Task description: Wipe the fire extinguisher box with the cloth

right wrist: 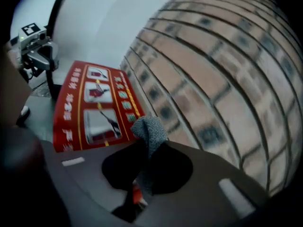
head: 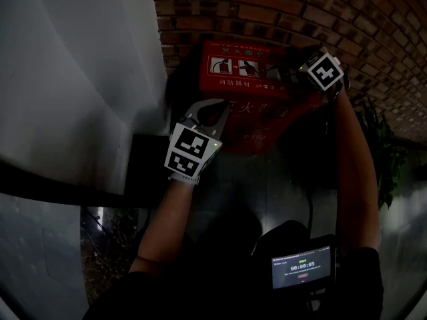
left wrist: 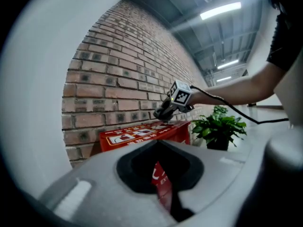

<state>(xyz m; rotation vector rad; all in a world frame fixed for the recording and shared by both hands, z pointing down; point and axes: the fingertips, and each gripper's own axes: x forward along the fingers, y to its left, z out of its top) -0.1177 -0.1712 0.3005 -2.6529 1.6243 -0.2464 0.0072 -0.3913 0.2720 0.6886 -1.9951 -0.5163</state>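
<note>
The red fire extinguisher box stands on the floor against the brick wall; its top bears white pictograms and yellow print. My right gripper is shut on a grey cloth, whose bunched end sticks out above the jaws over the box's top, near the wall-side edge. In the left gripper view that gripper rests on the far end of the box top. My left gripper hovers in front of the box's front face, its curved jaws closed together with nothing in them.
A white wall runs along the left of the box and a brick wall stands behind it. A potted green plant sits right of the box. A cable trails from the right gripper. A small screen hangs at my chest.
</note>
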